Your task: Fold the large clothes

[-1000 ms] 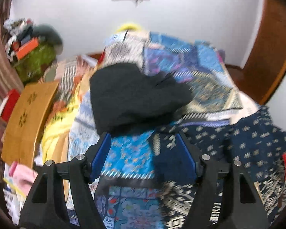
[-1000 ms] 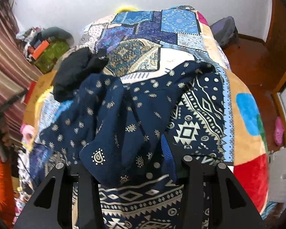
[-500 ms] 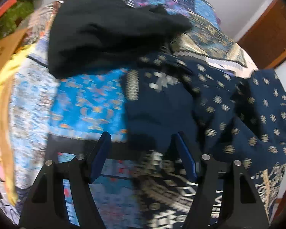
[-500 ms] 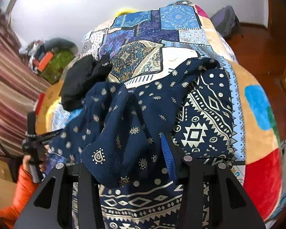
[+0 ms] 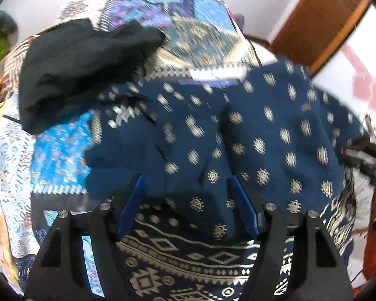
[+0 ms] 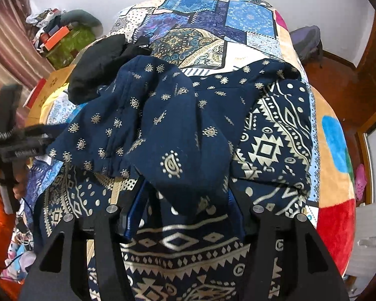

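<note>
The navy garment (image 6: 178,125) lies bunched on the bed (image 6: 336,183) beside a black cloth (image 6: 97,65), a fold clamped in the right gripper (image 6: 185,195), while the left gripper (image 5: 188,200) straddles another fold, fingers apart.

Patchwork-covered bed (image 6: 240,35) carries a navy patterned garment (image 6: 178,115) and a black garment (image 6: 100,62)

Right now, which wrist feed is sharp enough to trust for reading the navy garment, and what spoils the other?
Right wrist view: sharp, evenly lit, the navy garment printed motifs crisp, only fisheye bending at the edges. Left wrist view: motion blur smears the navy garment and black garment, and bright glare washes out the upper right.
</note>
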Tool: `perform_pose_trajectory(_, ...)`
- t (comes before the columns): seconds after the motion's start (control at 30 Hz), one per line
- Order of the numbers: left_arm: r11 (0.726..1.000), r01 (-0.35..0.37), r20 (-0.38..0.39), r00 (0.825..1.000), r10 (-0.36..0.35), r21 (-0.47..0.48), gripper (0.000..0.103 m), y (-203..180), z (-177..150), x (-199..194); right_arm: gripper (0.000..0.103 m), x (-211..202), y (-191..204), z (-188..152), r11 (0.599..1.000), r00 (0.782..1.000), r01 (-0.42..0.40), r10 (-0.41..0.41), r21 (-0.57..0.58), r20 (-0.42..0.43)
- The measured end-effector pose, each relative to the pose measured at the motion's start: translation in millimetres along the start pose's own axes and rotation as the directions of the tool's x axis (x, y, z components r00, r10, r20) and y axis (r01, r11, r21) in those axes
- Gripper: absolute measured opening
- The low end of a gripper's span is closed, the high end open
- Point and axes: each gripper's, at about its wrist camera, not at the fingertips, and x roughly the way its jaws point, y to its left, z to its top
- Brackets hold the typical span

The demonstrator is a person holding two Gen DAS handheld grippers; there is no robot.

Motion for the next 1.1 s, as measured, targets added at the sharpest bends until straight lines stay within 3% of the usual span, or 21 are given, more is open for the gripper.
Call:
perform_pose_trajectory(0.13,0.993,-0.069,-0.052,0.996,0.074,0.101,0.069,-22,-16,20,0.054,-18,-14,-4,0.999,0.999,0.021,-0.023,0.046,0.036)
perform_pose_trajectory(0.2,0.981,-0.113,-0.023,0.993,0.118,0.156,0.069,-32,-23,17,0.054,-28,-23,-3,0.997,0.998,0.022,-0.026,0.078,0.059)
perform_pose_trajectory(0.33,0.978,-0.125,0.02,0.992,0.124,0.164,0.069,-34,-24,0,0.056,-44,-40,2,0.99,0.995,0.002,-0.016,0.138,0.1)
perform_pose_trajectory(0.43,0.984,-0.122,0.063,0.991,0.115,0.128,0.069,-24,-16,-20,0.056,-51,-45,7,0.987,0.992,-0.008,-0.012,0.162,0.125)
perform_pose_trajectory(0.6,0.987,-0.156,0.164,0.975,0.148,0.034,0.069,9,-9,-66,0.056,-60,-47,15,0.986,0.986,-0.015,-0.013,0.169,0.164)
perform_pose_trajectory(0.77,0.975,-0.202,0.182,0.959,0.216,-0.094,0.069,51,4,-69,0.056,-63,-50,28,0.985,0.98,-0.024,-0.011,0.173,0.197)
perform_pose_trajectory(0.97,0.948,-0.073,0.109,0.988,0.112,-0.309,0.069,109,6,-36,0.059,-50,-64,41,0.978,0.981,-0.018,-0.023,0.208,0.193)
perform_pose_trajectory(1.1,0.924,-0.009,0.042,0.999,0.028,-0.383,0.069,127,-1,-1,0.059,-22,-89,44,0.957,0.993,-0.02,-0.016,0.29,0.119)
